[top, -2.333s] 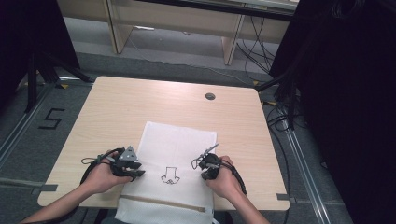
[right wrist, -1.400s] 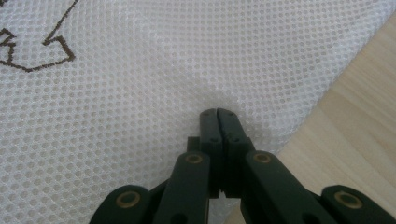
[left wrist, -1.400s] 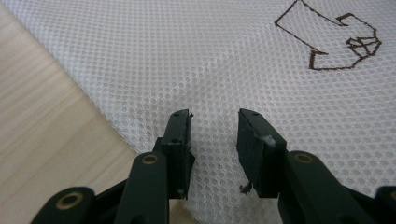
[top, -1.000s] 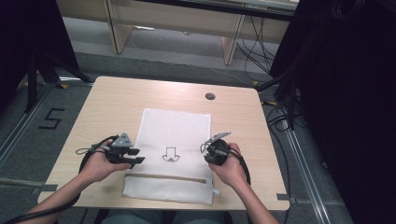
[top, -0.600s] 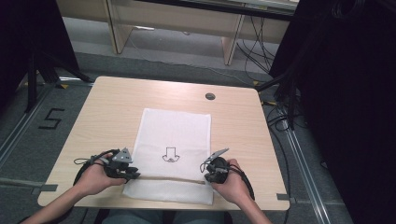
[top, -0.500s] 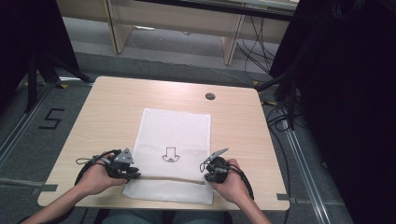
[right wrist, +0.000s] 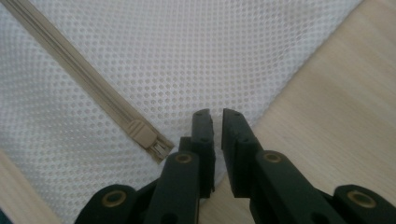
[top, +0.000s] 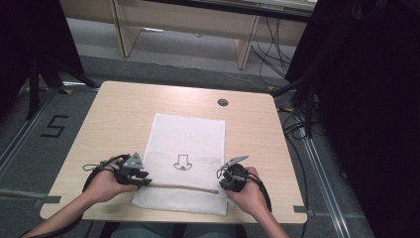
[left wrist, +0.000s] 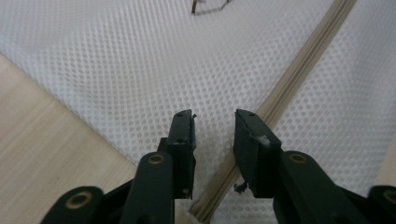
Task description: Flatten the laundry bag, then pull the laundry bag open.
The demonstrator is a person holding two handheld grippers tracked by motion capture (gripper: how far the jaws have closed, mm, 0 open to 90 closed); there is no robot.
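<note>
Fingers (left wrist: pixel 184 140) straddle white mesh bag's (top: pixel 185 144) beige zipper (left wrist: pixel 299 70).

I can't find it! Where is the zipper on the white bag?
The zipper runs across the white mesh bag near the table's near edge, between the left tongs and right tongs.

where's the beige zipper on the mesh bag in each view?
High view: the zipper crosses the bag's near end, between both grippers.
Left gripper view: it slants from upper right down between the fingers.
Right gripper view: it runs from upper left to its end stop.
Shared landmark: white mesh bag.
</note>
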